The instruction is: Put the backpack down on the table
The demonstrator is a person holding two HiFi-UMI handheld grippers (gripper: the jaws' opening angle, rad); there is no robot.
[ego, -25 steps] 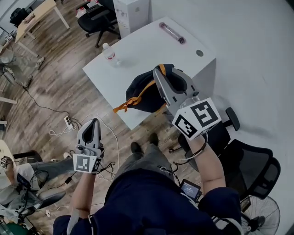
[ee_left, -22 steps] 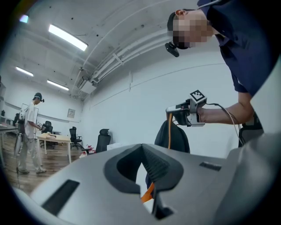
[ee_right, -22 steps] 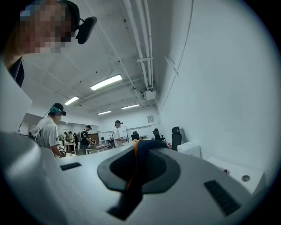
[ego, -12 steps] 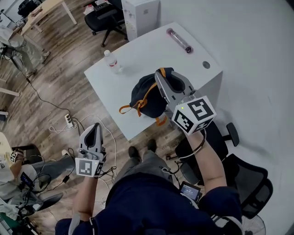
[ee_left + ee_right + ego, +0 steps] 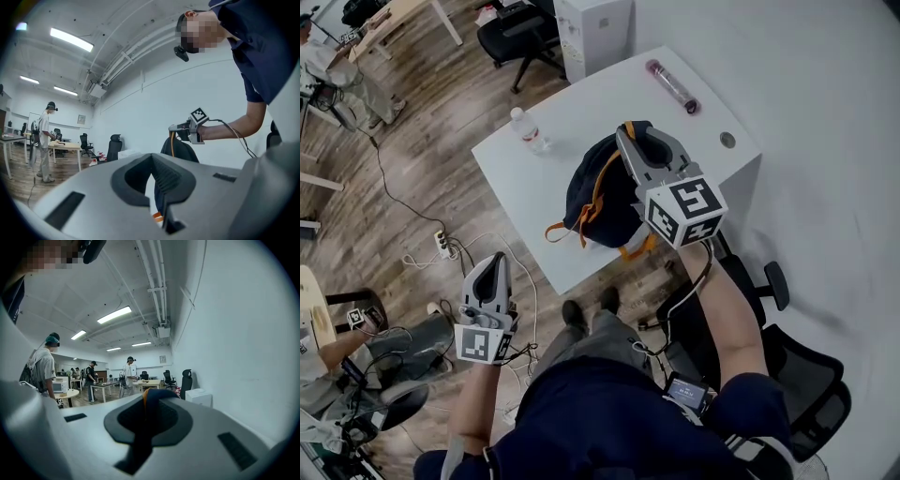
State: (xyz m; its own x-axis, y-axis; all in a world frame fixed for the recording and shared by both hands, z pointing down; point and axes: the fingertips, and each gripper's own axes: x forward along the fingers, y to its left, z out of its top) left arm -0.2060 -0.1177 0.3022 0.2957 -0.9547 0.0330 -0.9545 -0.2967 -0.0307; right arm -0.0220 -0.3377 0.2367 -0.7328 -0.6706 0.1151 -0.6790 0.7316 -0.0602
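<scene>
The dark navy backpack [image 5: 592, 199] with orange straps hangs upright over the near part of the white table [image 5: 581, 98]. Its straps dangle past the table's front edge, and I cannot tell whether its bottom touches the top. My right gripper [image 5: 630, 141] is shut on the backpack's top handle [image 5: 151, 398], which fills the jaws in the right gripper view. My left gripper [image 5: 493, 267] is held low over the floor, left of the table, jaws shut and empty. In the left gripper view the backpack [image 5: 182, 151] and right gripper [image 5: 182, 129] show beyond the left gripper [image 5: 152, 159].
On the table stand a clear water bottle [image 5: 528, 127], a long tube with pink ends [image 5: 672, 86] and a round cable hole [image 5: 727, 140]. A black office chair [image 5: 773, 323] is at my right. A power strip with cables [image 5: 442, 246] lies on the floor; people stand at distant desks.
My right gripper has carried the backpack farther over the table and lower. The left gripper has shifted a little and stays empty.
</scene>
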